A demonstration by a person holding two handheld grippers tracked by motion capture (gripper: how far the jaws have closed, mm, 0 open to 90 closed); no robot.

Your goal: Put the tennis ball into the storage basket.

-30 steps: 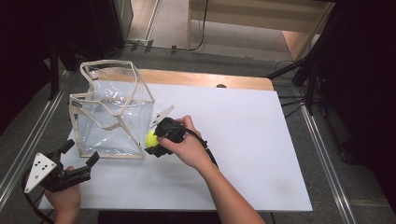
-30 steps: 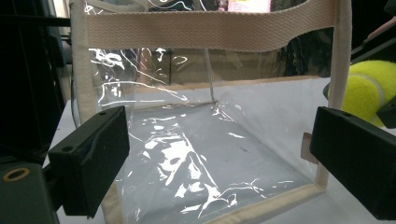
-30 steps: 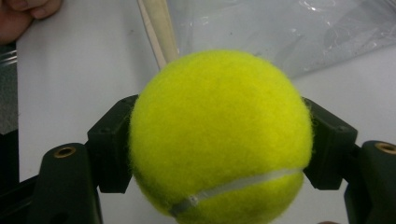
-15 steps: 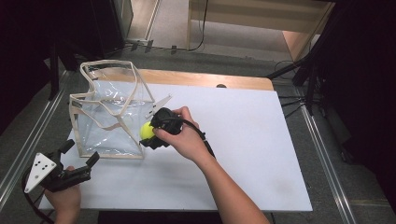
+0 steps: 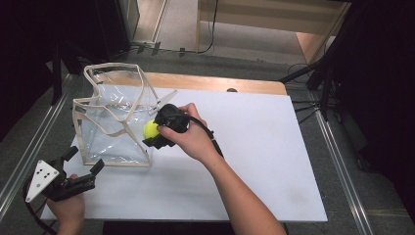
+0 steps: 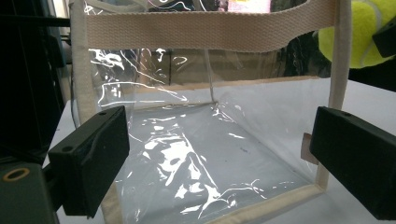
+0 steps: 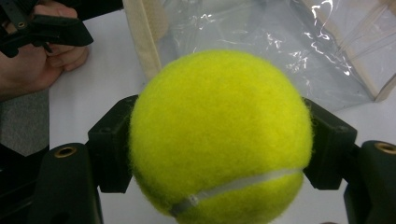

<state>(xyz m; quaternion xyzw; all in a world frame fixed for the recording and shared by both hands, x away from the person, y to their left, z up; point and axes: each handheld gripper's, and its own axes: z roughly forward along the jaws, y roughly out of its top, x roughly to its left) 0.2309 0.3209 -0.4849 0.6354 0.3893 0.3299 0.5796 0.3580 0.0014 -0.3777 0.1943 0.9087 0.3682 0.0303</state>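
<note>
Two grippers on the go, and each camera tells a different bit of the story. From the high view, the right gripper (image 5: 155, 133) sits at the open top of the clear bag (image 5: 113, 128), right at its 3 o'clock edge, with a tennis ball (image 5: 150, 129) pinched in it. The right gripper view gets you the close-up: the ball (image 7: 219, 135) is squeezed between both black jaws, fuzz and white seam plain to see, and the bag's cream trim and crinkly plastic (image 7: 261, 46) are just behind it at 12 o'clock. It also catches the other hand (image 7: 32, 56) off at 10 o'clock.

Up top, the left gripper (image 5: 82, 169) is down at 7 o'clock of the white table (image 5: 254, 161), just off the bag's near corner, grey plate on top, jaws spread wide with nothing between them. The left gripper view backs that up: both jaws far apart, looking straight through the bag's near wall (image 6: 205, 154) to its floor. Webbing strap (image 6: 210, 30) runs across at 12 o'clock, and the ball (image 6: 362, 32) peeks in at 1 o'clock, partly cut by the bag's upright trim.

Beyond the table at 12 o'clock: floor, cables, a wooden frame.
</note>
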